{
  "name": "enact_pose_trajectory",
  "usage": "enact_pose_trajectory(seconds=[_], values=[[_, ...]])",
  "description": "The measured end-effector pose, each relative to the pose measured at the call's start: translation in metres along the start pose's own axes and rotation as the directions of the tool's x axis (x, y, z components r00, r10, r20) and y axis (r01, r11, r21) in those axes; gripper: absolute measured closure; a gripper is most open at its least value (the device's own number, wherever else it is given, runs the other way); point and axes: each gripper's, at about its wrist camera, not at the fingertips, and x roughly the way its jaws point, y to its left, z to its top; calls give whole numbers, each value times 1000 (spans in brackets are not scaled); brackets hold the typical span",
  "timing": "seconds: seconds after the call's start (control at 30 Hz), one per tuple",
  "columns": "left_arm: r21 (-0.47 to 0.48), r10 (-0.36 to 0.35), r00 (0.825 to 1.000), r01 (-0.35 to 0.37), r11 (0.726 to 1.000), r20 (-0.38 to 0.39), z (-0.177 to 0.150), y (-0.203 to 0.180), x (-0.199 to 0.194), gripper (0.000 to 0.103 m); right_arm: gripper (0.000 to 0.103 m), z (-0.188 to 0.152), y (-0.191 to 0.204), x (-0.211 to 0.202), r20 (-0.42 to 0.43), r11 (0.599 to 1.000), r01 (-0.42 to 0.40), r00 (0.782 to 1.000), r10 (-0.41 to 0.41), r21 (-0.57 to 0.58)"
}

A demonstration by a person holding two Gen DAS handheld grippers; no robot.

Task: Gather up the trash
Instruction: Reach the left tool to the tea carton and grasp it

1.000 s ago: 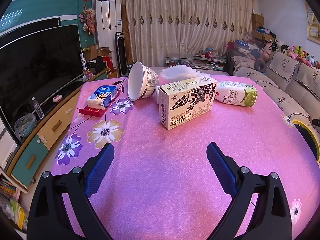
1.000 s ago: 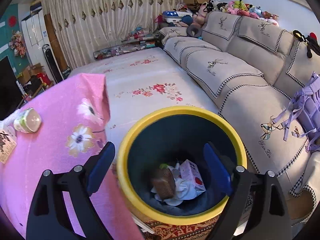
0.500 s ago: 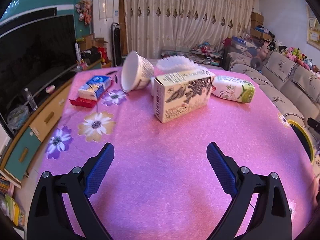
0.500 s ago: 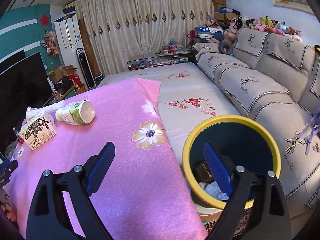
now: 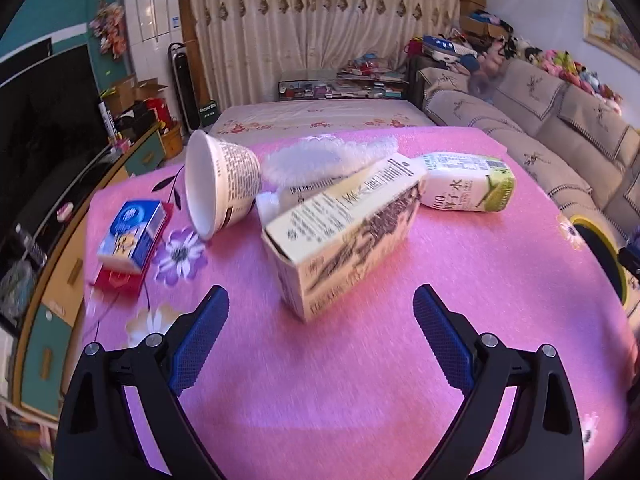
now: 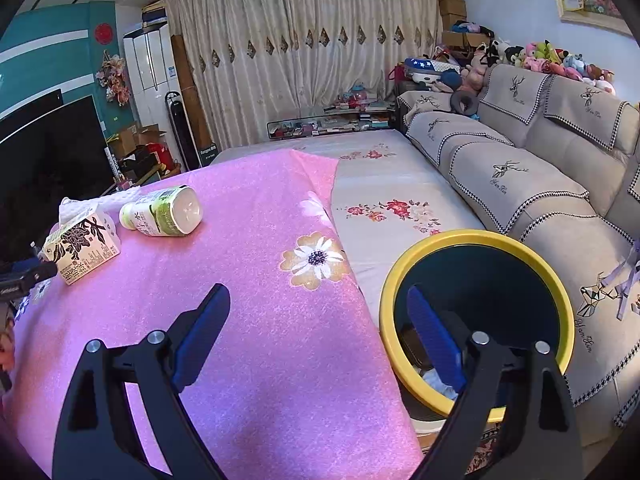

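A cream carton with black leaf print (image 5: 344,236) lies on its side on the pink tablecloth (image 5: 340,380), just beyond my open left gripper (image 5: 320,300), whose fingers hold nothing. Behind it lie a white paper bowl on its side (image 5: 218,186), a white-and-green bottle (image 5: 466,187) and a crumpled white plastic tray (image 5: 320,156). In the right wrist view the carton (image 6: 82,246) and bottle (image 6: 164,212) sit far left. My right gripper (image 6: 318,300) is open and empty over the table edge, beside the yellow-rimmed bin (image 6: 480,240), which has trash at the bottom.
A blue packet (image 5: 132,236) on a red box lies at the table's left. A TV and cabinet (image 5: 44,160) stand left of the table. A low flowered platform (image 6: 392,184) and a sofa (image 6: 532,168) lie to the right, behind the bin.
My left gripper moved closer to the carton, which now looms larger and nearer its fingers. My right gripper swung left from over the bin toward the pink table.
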Motion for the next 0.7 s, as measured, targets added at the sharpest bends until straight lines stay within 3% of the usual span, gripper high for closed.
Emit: enact_pose_trajectory(seconds=[0.2, 0.27, 0.37, 0.5, 0.7], values=[[29, -28, 1000, 28, 999, -7, 13, 2, 23, 31, 18, 1, -1, 5, -23, 1000, -8, 1000, 8, 13], [29, -49, 999, 49, 998, -11, 14, 2, 26, 42, 18, 0, -2, 6, -26, 1000, -10, 1000, 10, 18], [51, -51, 999, 52, 997, -8, 12, -4, 25, 44, 18, 0, -2, 6, -27, 1000, -10, 1000, 11, 20], [69, -169, 985, 170, 983, -21, 7, -18, 13, 49, 18, 0, -1, 4, -25, 1000, -9, 1000, 10, 18], [83, -133, 991, 132, 988, 7, 15, -26, 15, 49, 18, 1, -2, 3, -23, 1000, -12, 1000, 12, 24]])
